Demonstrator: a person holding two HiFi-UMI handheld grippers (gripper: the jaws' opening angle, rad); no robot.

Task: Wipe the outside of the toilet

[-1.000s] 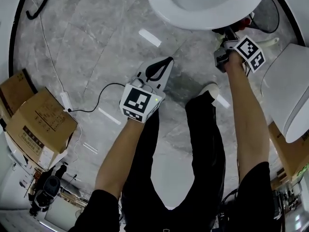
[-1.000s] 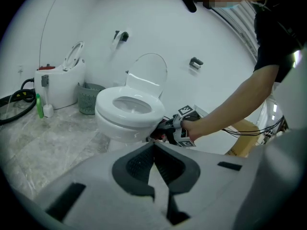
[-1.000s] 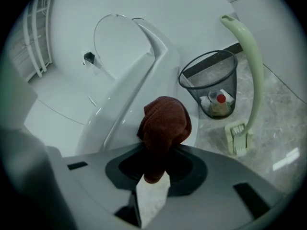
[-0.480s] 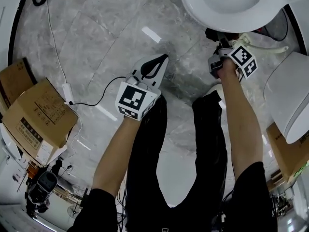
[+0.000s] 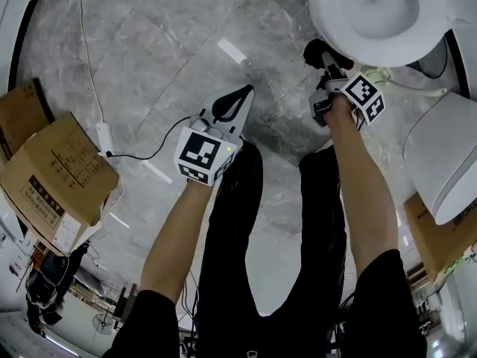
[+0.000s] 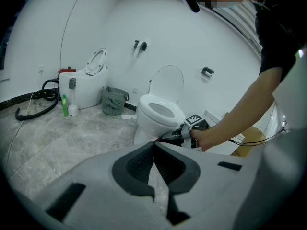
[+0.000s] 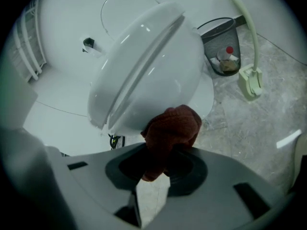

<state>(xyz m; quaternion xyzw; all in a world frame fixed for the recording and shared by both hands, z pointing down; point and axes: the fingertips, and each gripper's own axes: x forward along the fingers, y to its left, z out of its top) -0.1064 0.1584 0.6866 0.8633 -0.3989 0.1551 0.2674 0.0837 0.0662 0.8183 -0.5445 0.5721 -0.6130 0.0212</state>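
The white toilet (image 5: 373,13) stands at the top right of the head view, lid up. My right gripper (image 5: 320,54) is shut on a red-brown cloth (image 7: 170,128), and the cloth presses against the outside of the bowl (image 7: 153,71) below the rim. My left gripper (image 5: 235,103) hangs shut and empty over the grey floor, left of the toilet and apart from it. In the left gripper view its pads (image 6: 139,163) meet in front of the toilet (image 6: 160,114), with the right gripper (image 6: 188,131) at the bowl's side.
A second white toilet (image 5: 443,155) stands at the right. Cardboard boxes (image 5: 59,177) and a power strip with cable (image 5: 104,136) lie at the left. A dark waste basket (image 7: 220,44) and a pale green brush holder (image 7: 250,78) sit beside the toilet. A green bottle (image 6: 64,105) is farther off.
My right gripper has carried the cloth leftwards round the bowl, from under its right side to its front left. The head view has shifted, so the toilet sits farther right. The left gripper stays shut.
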